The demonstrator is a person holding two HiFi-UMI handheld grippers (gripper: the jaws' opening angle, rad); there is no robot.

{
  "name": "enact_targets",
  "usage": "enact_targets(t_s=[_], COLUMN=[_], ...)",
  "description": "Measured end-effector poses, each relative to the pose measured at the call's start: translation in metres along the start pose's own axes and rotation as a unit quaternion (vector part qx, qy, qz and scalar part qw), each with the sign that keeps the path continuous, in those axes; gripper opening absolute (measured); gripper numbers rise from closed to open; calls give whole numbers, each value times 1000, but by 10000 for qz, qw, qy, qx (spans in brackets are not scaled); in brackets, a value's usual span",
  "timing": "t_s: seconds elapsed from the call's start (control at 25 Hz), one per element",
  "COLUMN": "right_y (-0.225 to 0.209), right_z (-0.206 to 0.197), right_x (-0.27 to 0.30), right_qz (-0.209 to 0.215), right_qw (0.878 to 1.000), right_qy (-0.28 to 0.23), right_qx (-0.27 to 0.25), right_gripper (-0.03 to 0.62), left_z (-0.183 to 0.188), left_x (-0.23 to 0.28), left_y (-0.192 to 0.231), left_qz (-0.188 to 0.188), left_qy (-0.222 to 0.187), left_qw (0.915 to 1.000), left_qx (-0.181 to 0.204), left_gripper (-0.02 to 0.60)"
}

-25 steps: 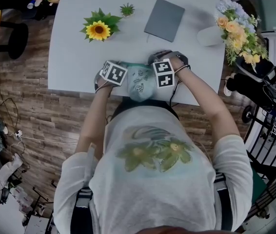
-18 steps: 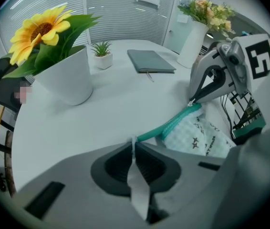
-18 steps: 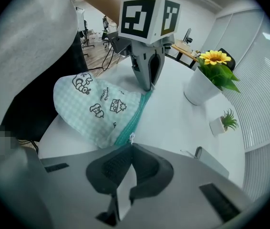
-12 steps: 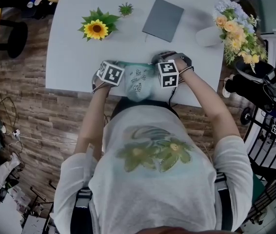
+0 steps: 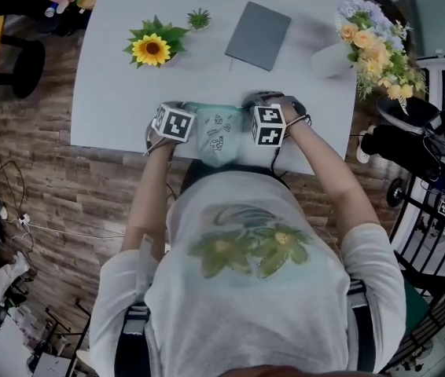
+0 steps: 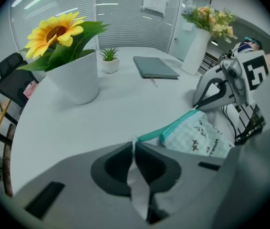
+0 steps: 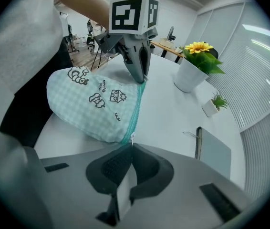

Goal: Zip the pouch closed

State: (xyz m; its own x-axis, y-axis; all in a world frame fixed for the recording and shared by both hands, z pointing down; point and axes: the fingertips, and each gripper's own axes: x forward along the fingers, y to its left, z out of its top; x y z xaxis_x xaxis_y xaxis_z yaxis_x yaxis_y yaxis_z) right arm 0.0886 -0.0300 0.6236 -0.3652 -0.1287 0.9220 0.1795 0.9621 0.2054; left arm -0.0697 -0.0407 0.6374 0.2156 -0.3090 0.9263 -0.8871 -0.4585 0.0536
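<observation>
A mint checked pouch [image 5: 218,134] with small cartoon prints lies at the white table's [image 5: 112,93] front edge, stretched between both grippers. My left gripper [image 5: 174,122] is shut on the white fabric tab [image 6: 134,143] at the pouch's left end, where the teal zipper [image 6: 166,129] begins. My right gripper [image 5: 268,125] is shut on the small zipper pull [image 7: 131,138] at the opposite end of the pouch [image 7: 94,104]. The teal zipper [image 7: 136,109] runs straight between the two grippers. In the right gripper view, the left gripper [image 7: 140,66] pinches the far end.
A potted sunflower [image 5: 152,48] and a small green plant [image 5: 200,18] stand at the back left. A grey notebook [image 5: 257,34] lies at the back middle, and a white vase of flowers [image 5: 364,42] stands back right. The person's body is close against the front edge.
The two grippers have drawn slightly apart, the right one shifting right. The pouch, which bulged toward the person, now lies flatter and more stretched between them.
</observation>
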Motion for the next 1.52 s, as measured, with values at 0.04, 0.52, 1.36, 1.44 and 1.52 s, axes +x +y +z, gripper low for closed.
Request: enact_targets(t_s=[0.04, 0.52, 1.36, 1.44, 1.52], right_y=[-1, -5, -41, -39, -37], right_z=[0, 9, 87, 93, 98], right_x=[1, -24, -142, -145, -145], right_qz=[-61, -255, -1514, -1472, -1433], right_qw=[9999, 9803, 8298, 8272, 8275], right_qy=[-19, -615, -2942, -2972, -2965], right_qx=[95, 1862, 4495, 4535, 4548], right_gripper=[17, 20, 15, 15, 15], left_z=[0, 15, 82, 86, 91], left_x=[0, -37, -172, -173, -175], left_y=[0, 10, -59, -66, -71], left_qz=[11, -212, -56, -158, -250], left_qy=[-7, -1025, -3383, -3336, -3318], left_qw=[10000, 9848, 9323, 9340, 9342], left_qx=[-15, -1387, -1279, -1270, -1286], left_gripper=[25, 54, 5, 5, 5])
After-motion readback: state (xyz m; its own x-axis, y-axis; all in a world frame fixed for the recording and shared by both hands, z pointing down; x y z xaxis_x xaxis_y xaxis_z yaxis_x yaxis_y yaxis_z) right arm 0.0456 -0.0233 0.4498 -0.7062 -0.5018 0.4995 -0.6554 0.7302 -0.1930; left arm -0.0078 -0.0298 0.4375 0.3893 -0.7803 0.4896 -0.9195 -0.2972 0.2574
